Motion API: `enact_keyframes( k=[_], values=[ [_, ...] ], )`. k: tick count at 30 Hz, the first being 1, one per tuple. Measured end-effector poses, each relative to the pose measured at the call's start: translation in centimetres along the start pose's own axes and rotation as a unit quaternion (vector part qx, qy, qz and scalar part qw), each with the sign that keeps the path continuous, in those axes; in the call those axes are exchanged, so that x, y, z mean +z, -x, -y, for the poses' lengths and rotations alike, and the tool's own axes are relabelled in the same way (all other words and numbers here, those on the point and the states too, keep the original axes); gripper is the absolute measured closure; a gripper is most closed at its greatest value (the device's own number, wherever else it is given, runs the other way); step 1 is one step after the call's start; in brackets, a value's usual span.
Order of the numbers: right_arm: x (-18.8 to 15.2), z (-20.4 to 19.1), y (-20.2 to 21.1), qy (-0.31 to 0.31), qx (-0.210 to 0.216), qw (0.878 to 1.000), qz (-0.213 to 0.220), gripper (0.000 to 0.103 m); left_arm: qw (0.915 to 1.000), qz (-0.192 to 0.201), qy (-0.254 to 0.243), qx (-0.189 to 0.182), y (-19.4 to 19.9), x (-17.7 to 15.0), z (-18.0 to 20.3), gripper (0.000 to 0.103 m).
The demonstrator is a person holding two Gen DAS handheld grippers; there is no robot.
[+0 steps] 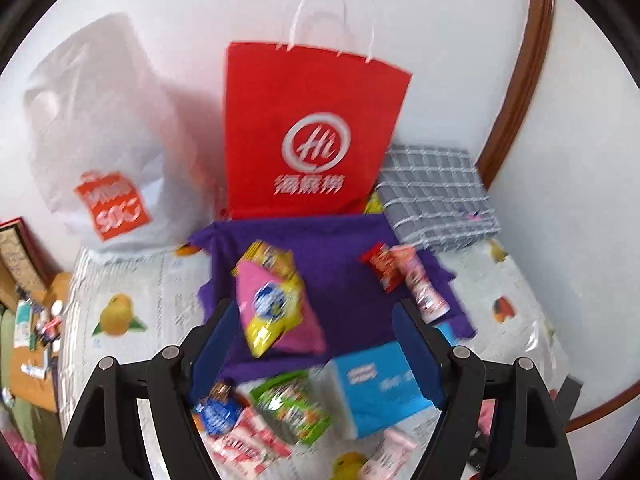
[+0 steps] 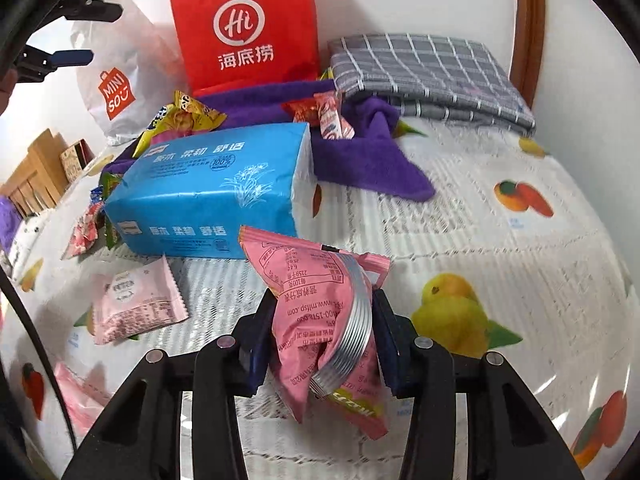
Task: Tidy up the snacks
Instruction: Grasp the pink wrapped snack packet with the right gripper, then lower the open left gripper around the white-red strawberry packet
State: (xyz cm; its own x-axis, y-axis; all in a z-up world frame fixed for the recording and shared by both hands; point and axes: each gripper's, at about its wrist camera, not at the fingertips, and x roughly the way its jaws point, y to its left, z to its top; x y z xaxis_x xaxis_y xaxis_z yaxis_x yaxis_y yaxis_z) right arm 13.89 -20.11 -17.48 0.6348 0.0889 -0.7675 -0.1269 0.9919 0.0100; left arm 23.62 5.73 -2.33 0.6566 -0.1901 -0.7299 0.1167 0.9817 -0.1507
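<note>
My right gripper (image 2: pixel 324 332) is shut on a pink snack packet (image 2: pixel 316 304), held just above the fruit-print bedspread (image 2: pixel 480 208). My left gripper (image 1: pixel 318 340) hangs open over a purple cloth (image 1: pixel 340 280) with nothing between its fingers. On that cloth lie a yellow-and-pink snack bag (image 1: pixel 268 300), a small red packet (image 1: pixel 380 266) and a pink tube packet (image 1: pixel 420 284). Below the left fingers lie a green snack (image 1: pixel 292 404), a blue packet (image 1: pixel 218 412) and pink packets (image 1: pixel 248 444). Another pink packet (image 2: pixel 136 300) lies flat to the left of the right gripper.
A red paper bag (image 1: pixel 316 132) and a white plastic bag (image 1: pixel 100 140) stand against the wall at the back. A blue tissue pack (image 2: pixel 216 188) lies mid-bed. A folded grey checked cloth (image 2: pixel 432 76) sits back right by the wooden headboard (image 2: pixel 528 20).
</note>
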Motion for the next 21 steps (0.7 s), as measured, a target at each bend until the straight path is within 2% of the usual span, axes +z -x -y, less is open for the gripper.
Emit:
enact_keyframes(
  k=[3, 9, 11, 16, 21],
  values=[
    [0.0, 0.5, -0.6, -0.011, 0.018, 1.000, -0.012, 0.058, 0.9995, -0.020, 0.006, 0.022, -0.7, -2.4, -1.3, 0.026],
    [0.1, 1.3, -0.7, -0.034, 0.052, 0.998, -0.011, 0.058, 0.9935, -0.077, 0.070, 0.046, -3.3, -8.2, -5.6, 0.026],
    [0.0, 0.9, -0.7, -0.024, 0.070, 0.997, -0.011, 0.058, 0.9909, -0.085, 0.096, 0.040, -3.6, -9.7, -6.8, 0.026],
    [0.0, 0.5, -0.7, -0.012, 0.087, 0.996, -0.013, 0.058, 0.9822, -0.103, 0.157, 0.014, -4.6, -12.9, -8.5, 0.026],
    [0.0, 1.1, -0.8, -0.026, 0.105, 0.994, -0.013, 0.058, 0.9781, -0.102, 0.181, -0.004, -5.3, -14.1, -8.3, 0.026]
  ],
)
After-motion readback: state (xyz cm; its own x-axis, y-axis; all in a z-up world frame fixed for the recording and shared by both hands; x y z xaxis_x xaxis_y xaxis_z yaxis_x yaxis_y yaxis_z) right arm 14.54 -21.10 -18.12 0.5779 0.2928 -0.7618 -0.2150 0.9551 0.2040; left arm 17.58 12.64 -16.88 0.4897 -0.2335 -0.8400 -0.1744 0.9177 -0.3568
